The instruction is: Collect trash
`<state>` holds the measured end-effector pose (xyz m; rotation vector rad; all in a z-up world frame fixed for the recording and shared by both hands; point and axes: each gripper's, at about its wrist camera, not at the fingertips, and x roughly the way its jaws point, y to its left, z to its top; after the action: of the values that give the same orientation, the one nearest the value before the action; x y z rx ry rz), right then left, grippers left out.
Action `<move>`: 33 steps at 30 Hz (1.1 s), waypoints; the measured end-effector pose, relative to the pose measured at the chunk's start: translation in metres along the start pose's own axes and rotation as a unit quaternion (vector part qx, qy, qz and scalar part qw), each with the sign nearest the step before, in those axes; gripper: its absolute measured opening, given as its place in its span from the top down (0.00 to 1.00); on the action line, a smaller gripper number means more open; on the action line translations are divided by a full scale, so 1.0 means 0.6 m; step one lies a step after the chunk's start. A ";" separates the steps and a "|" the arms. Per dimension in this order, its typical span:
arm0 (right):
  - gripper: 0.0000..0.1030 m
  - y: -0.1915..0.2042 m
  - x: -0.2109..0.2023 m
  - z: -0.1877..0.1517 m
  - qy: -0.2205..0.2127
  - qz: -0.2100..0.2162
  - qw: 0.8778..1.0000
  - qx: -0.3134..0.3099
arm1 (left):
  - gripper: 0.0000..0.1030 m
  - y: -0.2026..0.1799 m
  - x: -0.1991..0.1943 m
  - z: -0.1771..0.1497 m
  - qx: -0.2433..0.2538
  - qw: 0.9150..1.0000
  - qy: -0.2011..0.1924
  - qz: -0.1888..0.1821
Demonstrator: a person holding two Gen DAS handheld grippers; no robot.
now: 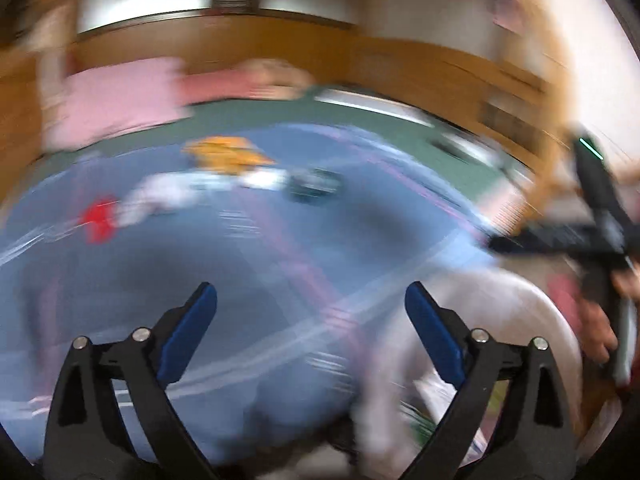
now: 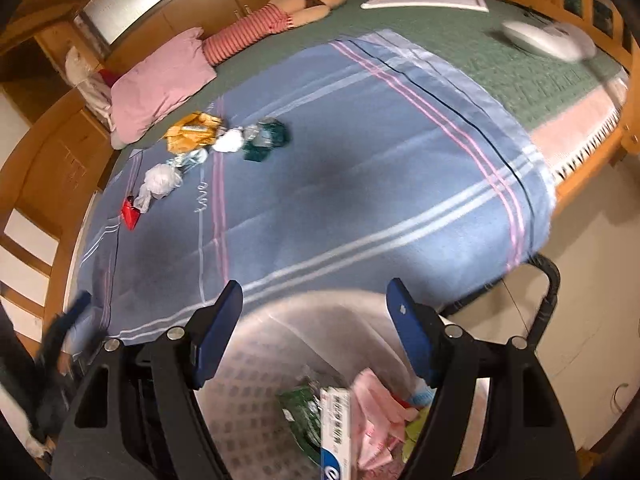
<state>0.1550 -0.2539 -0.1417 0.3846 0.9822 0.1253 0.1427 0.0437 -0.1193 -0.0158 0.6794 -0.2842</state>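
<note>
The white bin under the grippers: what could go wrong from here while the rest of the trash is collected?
1. The white bin stands at the edge of the bed and looks quite full; the long box sticks up and might fall out.
2. The remaining trash, such as the orange wrapper and the red wrapper, lies far across the blue blanket; a long reach may bump the bin.

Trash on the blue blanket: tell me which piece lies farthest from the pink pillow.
The small red wrapper, at the blanket's edge, last in the row after the white crumpled bag. The orange wrapper lies closest to the pillow.
</note>
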 end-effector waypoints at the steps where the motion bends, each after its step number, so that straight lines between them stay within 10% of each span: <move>1: 0.29 0.018 0.007 0.010 0.001 0.005 1.000 -0.008 | 0.08 0.042 0.003 0.010 -0.031 0.999 0.000 0.039; 5: 0.25 0.102 0.042 0.054 0.001 0.034 0.998 -0.046 | 0.07 0.181 0.019 0.019 -0.145 0.981 0.029 0.128; 10: 0.23 0.241 0.122 0.116 -0.009 0.052 0.993 -0.107 | 0.06 0.274 0.037 -0.006 -0.296 0.947 0.071 0.103; 19: 0.12 0.465 0.293 0.249 -0.075 -0.066 0.978 -0.184 | 0.06 0.222 0.019 -0.013 -0.220 0.964 0.054 0.140; 27: 0.13 0.527 0.426 0.264 -0.056 -0.217 0.934 -0.277 | 0.06 0.250 0.021 -0.016 -0.273 0.952 0.054 0.127; 33: 0.58 0.516 0.430 0.228 -0.052 -0.216 0.924 -0.312 | 0.06 0.246 0.027 -0.012 -0.264 0.954 0.057 0.133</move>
<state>0.4328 0.0679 -0.1613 -0.4102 0.8477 0.0114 0.1874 0.1818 -0.1506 -0.4184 0.8470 0.1628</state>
